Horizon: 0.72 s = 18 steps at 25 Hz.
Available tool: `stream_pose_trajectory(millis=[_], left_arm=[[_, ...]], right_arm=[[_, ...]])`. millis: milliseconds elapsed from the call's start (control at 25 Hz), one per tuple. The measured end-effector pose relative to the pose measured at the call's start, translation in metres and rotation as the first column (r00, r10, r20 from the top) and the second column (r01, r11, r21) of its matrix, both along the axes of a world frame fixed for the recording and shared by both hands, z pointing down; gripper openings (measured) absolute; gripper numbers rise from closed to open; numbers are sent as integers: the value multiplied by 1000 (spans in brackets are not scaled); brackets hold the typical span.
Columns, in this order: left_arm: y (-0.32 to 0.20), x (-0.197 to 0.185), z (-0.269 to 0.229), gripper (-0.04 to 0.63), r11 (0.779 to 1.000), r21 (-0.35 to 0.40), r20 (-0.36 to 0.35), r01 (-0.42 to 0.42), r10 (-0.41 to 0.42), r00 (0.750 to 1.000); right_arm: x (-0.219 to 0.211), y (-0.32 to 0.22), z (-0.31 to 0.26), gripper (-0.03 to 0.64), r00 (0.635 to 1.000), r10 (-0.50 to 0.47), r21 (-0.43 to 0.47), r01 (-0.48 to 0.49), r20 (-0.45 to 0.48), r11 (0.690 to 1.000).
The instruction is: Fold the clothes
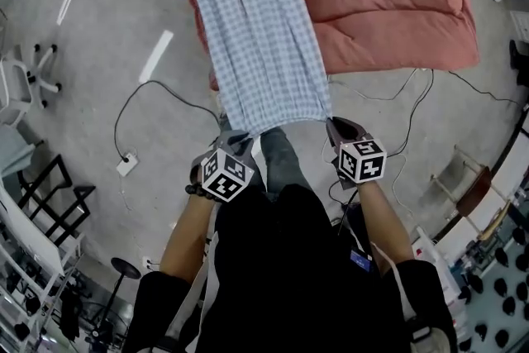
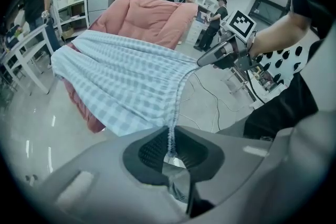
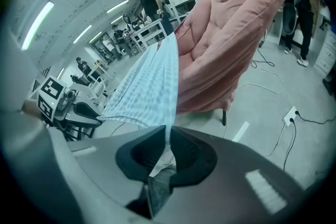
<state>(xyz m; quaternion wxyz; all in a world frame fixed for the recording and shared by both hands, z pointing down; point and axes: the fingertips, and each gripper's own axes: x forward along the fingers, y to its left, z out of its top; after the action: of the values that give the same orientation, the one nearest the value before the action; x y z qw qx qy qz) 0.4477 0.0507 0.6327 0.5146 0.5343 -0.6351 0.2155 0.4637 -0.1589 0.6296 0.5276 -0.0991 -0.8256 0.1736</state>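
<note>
Head view: checked trousers [image 1: 263,37] run from the pink quilt [image 1: 388,4] on the far side toward the person, waistband end nearest. The left hand-held gripper [image 1: 234,138] is clamped on the left waistband corner and the right hand-held gripper [image 1: 337,128] on the right corner. Both gripper views show the jaws closed on a thin fold of the fabric. The legs lie on the quilt. The waistband is stretched between the grippers, above the floor [image 1: 99,78].

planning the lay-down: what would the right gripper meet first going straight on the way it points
The checked trousers the right gripper already grips; past them probably the pink quilt, depth unclear.
</note>
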Motion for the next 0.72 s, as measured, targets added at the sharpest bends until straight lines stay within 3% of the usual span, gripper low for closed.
stream_pose_trajectory(millis=[440, 640, 720], left_arm=[[10, -10, 43, 54, 999, -9, -37, 54, -54, 998], [10, -12, 53, 110, 998, 9, -87, 57, -56, 995], [11, -12, 55, 166, 999, 12, -110, 52, -50, 993]], right_arm=[[-12, 12, 50, 38, 997, -21, 64, 25, -73, 998], [-20, 16, 55, 43, 997, -12, 88, 19, -76, 996], [-22, 20, 57, 63, 996, -30, 101, 38, -83, 994]])
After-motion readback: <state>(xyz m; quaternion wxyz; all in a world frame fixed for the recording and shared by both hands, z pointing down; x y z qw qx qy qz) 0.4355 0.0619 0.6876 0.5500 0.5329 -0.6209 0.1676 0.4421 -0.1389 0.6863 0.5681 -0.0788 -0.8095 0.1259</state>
